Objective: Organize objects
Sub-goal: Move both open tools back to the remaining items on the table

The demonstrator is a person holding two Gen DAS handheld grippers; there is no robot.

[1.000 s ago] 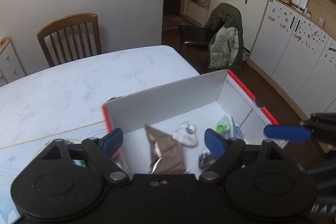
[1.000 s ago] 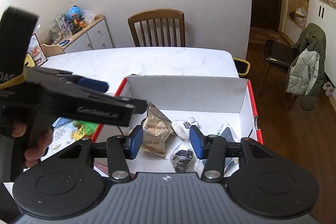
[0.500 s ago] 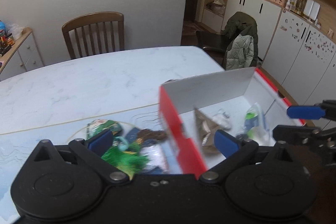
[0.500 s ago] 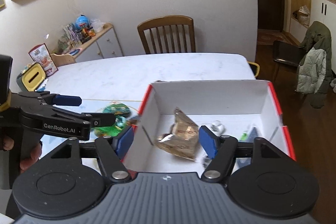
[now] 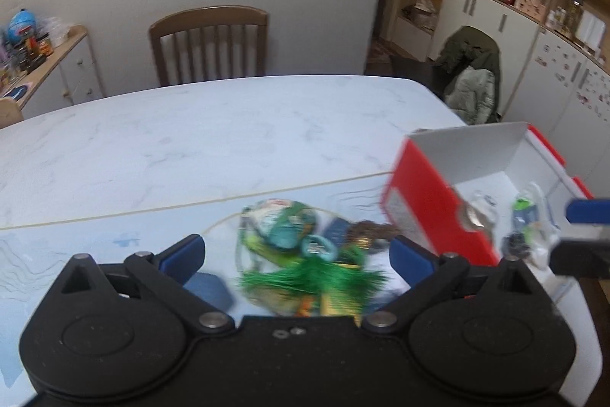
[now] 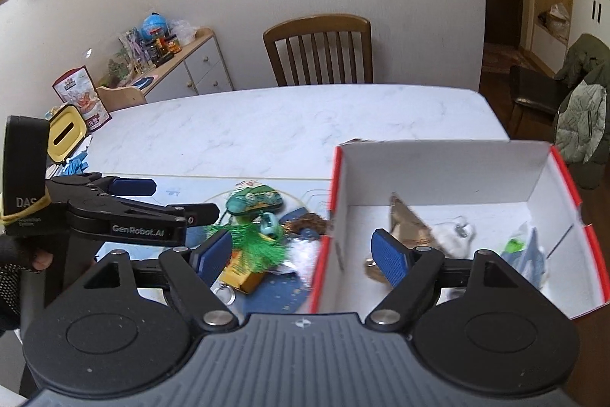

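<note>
A red-and-white cardboard box (image 6: 450,174) stands open on the table, with a brown snack packet (image 6: 410,224), a white item (image 6: 453,235) and a green-blue packet (image 6: 526,252) inside. Left of it lies a loose pile: a green pouch (image 6: 253,201), a green tassel (image 5: 312,273), a teal ring (image 6: 270,222) and a yellow carton (image 6: 246,277). My left gripper (image 5: 297,256) hangs open above the pile, blurred by motion. My right gripper (image 6: 303,254) is open, straddling the box's left wall from above. Each gripper shows in the other's view: the left gripper (image 6: 183,199), the right gripper (image 5: 583,235).
The white marble table (image 5: 190,140) carries a pale blue mat (image 5: 95,239) under the pile. A wooden chair (image 6: 320,52) stands at the far side. A yellow tissue box (image 6: 66,134) sits at the left edge, a sideboard (image 6: 190,60) behind. A gloved hand (image 6: 15,254) holds the left gripper.
Both grippers have swung left. The left one went from above the box interior to above the pile beside it. The right one now spans the box's left wall. Both stayed open.
</note>
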